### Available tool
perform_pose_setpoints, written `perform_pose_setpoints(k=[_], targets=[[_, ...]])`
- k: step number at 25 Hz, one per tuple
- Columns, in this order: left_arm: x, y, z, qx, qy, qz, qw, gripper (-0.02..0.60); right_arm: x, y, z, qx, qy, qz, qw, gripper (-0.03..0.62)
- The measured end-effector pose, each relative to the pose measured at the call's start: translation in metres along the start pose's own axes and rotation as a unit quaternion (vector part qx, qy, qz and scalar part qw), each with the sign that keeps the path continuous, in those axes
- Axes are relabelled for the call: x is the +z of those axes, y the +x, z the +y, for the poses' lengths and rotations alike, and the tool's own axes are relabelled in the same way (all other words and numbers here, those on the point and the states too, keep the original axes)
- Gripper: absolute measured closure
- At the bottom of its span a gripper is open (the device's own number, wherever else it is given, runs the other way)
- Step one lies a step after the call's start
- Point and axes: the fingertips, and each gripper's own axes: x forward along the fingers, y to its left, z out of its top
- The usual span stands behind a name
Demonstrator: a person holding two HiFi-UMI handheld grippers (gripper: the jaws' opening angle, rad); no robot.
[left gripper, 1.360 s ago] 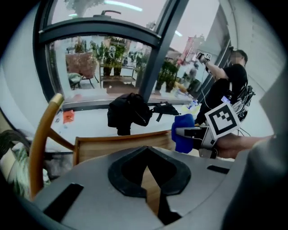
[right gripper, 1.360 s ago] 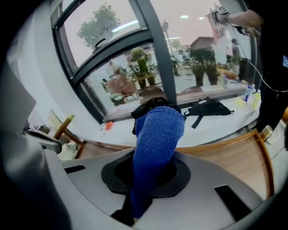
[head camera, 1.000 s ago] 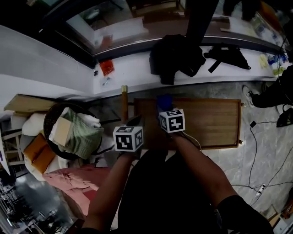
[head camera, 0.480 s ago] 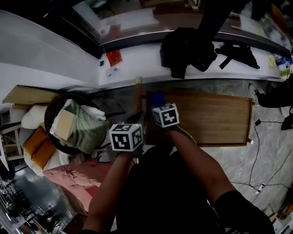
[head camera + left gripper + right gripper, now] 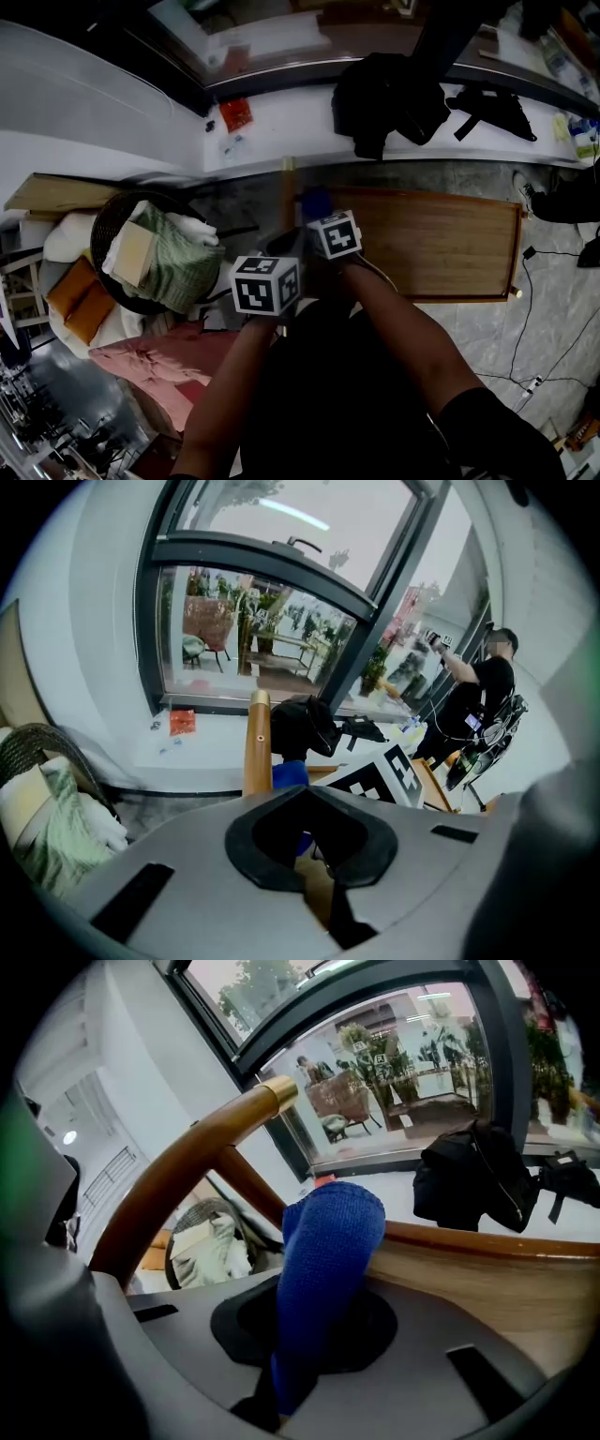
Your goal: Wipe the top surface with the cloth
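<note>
1. Right gripper [image 5: 314, 1330] is clamped on the blue cloth [image 5: 328, 1241], which stands up out of its jaws as a thick knitted roll at the worktop's [image 5: 441, 244] left end.
2. Left gripper [image 5: 309, 836] has its jaws together with nothing in them, just left of the right one, off the worktop's left edge.
3. A wooden post [image 5: 257, 747] with a brass tip rises by the worktop's far left corner, close to the cloth.
4. Left of that sits a dark basket [image 5: 105, 246] of folded linens, with pink fabric [image 5: 187, 352] below it.
5. A black bag [image 5: 384, 89] and a red packet [image 5: 236, 114] lie on the white ledge [image 5: 281, 131] beyond.
6. The person's arms cover the worktop's near left corner, and whether the cloth touches the wood cannot be made out.
</note>
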Motion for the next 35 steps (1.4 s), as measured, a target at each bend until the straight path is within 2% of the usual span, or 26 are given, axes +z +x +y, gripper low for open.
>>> perform_pose_setpoints(k=[8, 15, 35], targets=[[-0.006, 0.009, -0.003, 0.014, -0.006, 0.014, 0.9998, 0.572, -0.007, -0.007, -0.011, -0.011, -0.049, 0.016, 0.999, 0.546], [-0.015, 0.019, -0.018, 0.025, -0.005, 0.041, 0.9988, 0.572, -0.018, -0.028, -0.04, -0.034, -0.062, 0.023, 0.997, 0.546], [-0.033, 0.081, -0.113, 0.004, 0.013, 0.082, 0.9965, 0.572, -0.056, -0.119, -0.155, -0.076, -0.044, 0.027, 0.996, 0.546]])
